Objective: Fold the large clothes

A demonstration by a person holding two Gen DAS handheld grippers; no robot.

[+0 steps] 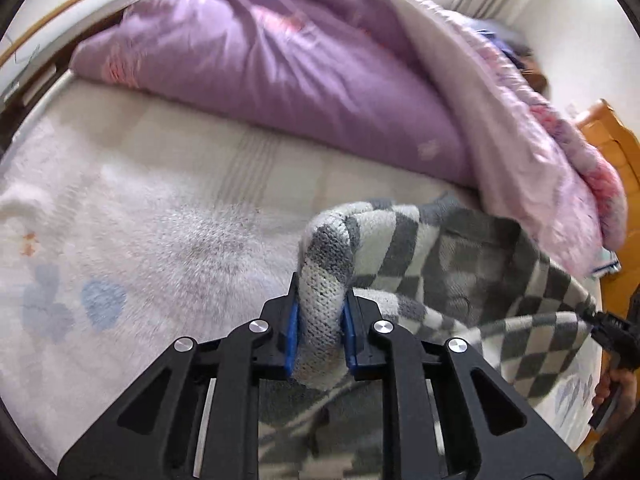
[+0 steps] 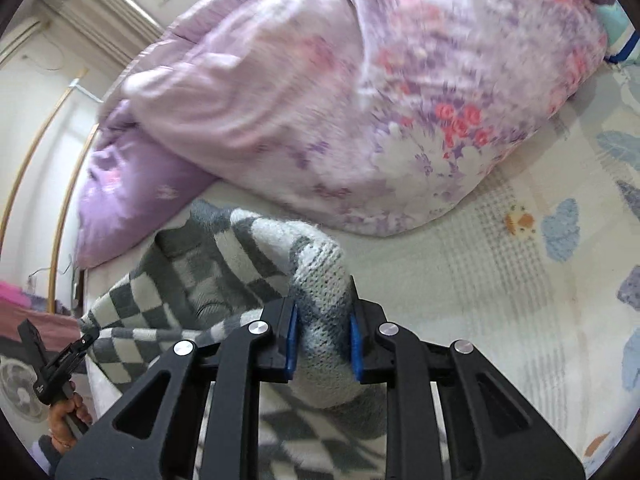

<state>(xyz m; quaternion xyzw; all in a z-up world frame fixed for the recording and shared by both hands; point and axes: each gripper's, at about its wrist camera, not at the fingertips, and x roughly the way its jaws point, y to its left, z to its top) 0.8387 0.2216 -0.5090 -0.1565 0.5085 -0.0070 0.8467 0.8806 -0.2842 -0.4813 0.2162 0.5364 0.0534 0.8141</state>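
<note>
Left wrist view: your left gripper [image 1: 320, 332] is clamped on a bunched fold of the grey-and-white checked knit [image 1: 460, 248], lifted off the bed sheet [image 1: 160, 200]; purple duvet [image 1: 280, 64] lies far. Right wrist view: your right gripper [image 2: 324, 336] pinches the knit's other bunched fold; floral duvet [image 2: 400, 100] lies far right.

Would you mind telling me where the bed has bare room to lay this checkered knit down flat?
The widest free patch is the pale bed sheet between the purple quilt and the checkered knit. Another lies past the floral quilt, on the sheet with blue prints. It is crowded along the far side, where both quilts are heaped.
</note>
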